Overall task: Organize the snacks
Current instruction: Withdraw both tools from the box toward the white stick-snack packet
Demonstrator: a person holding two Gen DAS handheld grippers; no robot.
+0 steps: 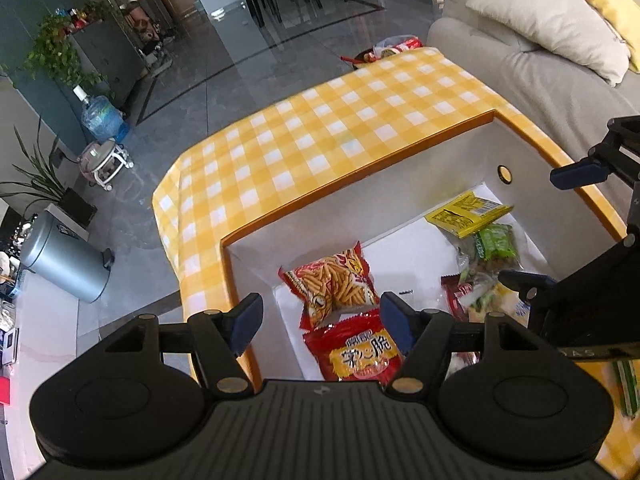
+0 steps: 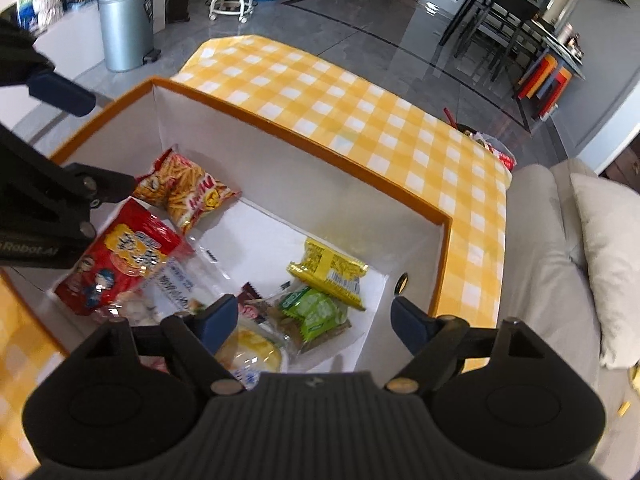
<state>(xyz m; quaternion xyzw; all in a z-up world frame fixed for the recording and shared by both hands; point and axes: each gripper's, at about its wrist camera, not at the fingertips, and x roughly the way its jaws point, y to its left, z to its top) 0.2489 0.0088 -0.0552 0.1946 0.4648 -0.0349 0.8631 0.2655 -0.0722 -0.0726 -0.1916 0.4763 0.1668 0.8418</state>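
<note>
An orange-rimmed box (image 1: 360, 208) (image 2: 300, 176) with white walls stands on the yellow-checked table (image 1: 320, 128) (image 2: 360, 112). Inside lie a fries snack bag (image 1: 336, 284) (image 2: 184, 188), a red bag (image 1: 360, 356) (image 2: 120, 264), a yellow packet (image 1: 468, 214) (image 2: 328, 272), a green packet (image 1: 496, 244) (image 2: 316, 312) and a clear bread bag (image 2: 252, 348). My left gripper (image 1: 322, 320) (image 2: 90, 140) hangs open above the red bags, touching nothing. Over the box's right side my right gripper (image 2: 314, 320) (image 1: 550, 228) is open too, with no snack held.
A beige sofa (image 1: 520, 80) (image 2: 560, 260) with a pillow (image 2: 612, 256) runs along the table's right side. A grey pedal bin (image 1: 60, 260) (image 2: 124, 24) stands on the tiled floor to the left. More snack bags (image 1: 396, 46) sit beyond the table's far end.
</note>
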